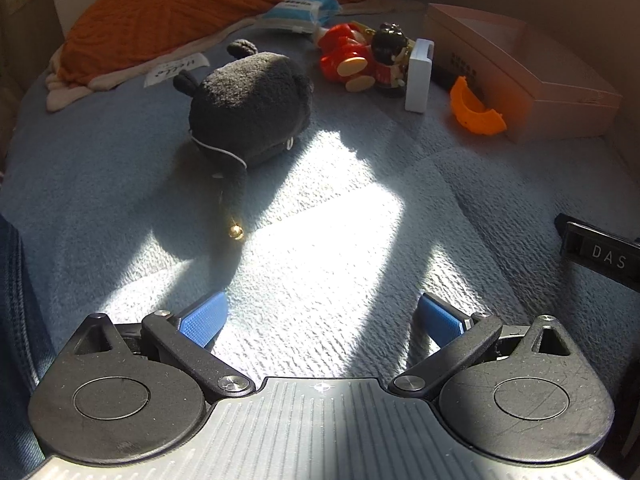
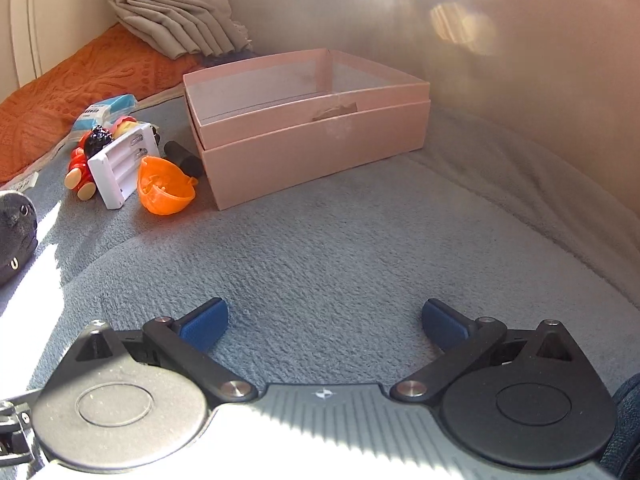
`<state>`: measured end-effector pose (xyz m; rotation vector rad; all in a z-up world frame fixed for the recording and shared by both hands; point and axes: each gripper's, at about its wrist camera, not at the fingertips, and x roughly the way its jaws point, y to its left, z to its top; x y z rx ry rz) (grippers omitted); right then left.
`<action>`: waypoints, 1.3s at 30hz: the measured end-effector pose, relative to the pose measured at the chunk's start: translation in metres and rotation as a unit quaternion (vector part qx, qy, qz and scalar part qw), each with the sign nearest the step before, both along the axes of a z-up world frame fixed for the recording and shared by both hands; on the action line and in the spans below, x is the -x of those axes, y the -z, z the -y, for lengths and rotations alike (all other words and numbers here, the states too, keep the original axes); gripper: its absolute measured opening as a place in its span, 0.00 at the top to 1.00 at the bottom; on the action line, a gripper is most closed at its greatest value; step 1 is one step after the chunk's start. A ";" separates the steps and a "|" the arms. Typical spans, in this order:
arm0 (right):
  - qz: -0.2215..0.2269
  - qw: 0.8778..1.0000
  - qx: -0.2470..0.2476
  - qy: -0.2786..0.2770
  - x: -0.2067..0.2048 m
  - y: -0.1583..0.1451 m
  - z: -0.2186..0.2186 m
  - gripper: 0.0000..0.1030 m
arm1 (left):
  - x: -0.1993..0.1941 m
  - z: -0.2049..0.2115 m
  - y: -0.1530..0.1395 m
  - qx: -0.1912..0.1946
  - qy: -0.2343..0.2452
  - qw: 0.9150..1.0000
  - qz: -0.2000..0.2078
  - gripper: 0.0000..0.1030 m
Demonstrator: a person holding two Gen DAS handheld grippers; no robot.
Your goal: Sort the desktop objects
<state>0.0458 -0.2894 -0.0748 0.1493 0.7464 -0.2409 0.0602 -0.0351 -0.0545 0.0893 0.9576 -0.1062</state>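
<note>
A black plush toy [image 1: 248, 108] with a small gold bell [image 1: 235, 232] lies on the blue-grey blanket [image 1: 120, 184], ahead and left of my open, empty left gripper [image 1: 322, 316]. Behind it lie red toy figures [image 1: 360, 60], a white battery holder [image 1: 418, 76], an orange plastic piece [image 1: 472, 108] and a blue-white packet [image 1: 300, 12]. An open pink box [image 2: 308, 128] stands ahead of my open, empty right gripper [image 2: 324, 320]. The right wrist view also shows the orange piece [image 2: 166, 186], the battery holder [image 2: 120, 168], the figures [image 2: 86, 152] and a black cylinder [image 2: 182, 158] left of the box.
An orange cushion [image 1: 192, 4] lies at the back left and grey curtains [image 2: 176, 12] hang in the corner. A white label [image 1: 176, 70] lies near the cushion. The plush's edge [image 2: 16, 232] shows at the left of the right wrist view. A wall [image 2: 520, 60] stands behind the box.
</note>
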 end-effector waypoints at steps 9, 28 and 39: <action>-0.078 0.997 -0.004 -0.006 -0.022 -0.004 0.001 0.00 | -0.004 -0.001 -0.032 -0.030 -0.006 0.997 0.075 0.00; 0.022 0.904 0.310 -0.292 -0.083 -0.009 -0.133 0.84 | -0.062 -0.051 -0.054 -0.014 -0.099 0.986 0.135 0.00; -0.065 0.939 0.062 -0.332 -0.041 -0.066 -0.064 0.94 | -0.064 -0.055 -0.043 -0.006 -0.111 0.987 0.117 0.00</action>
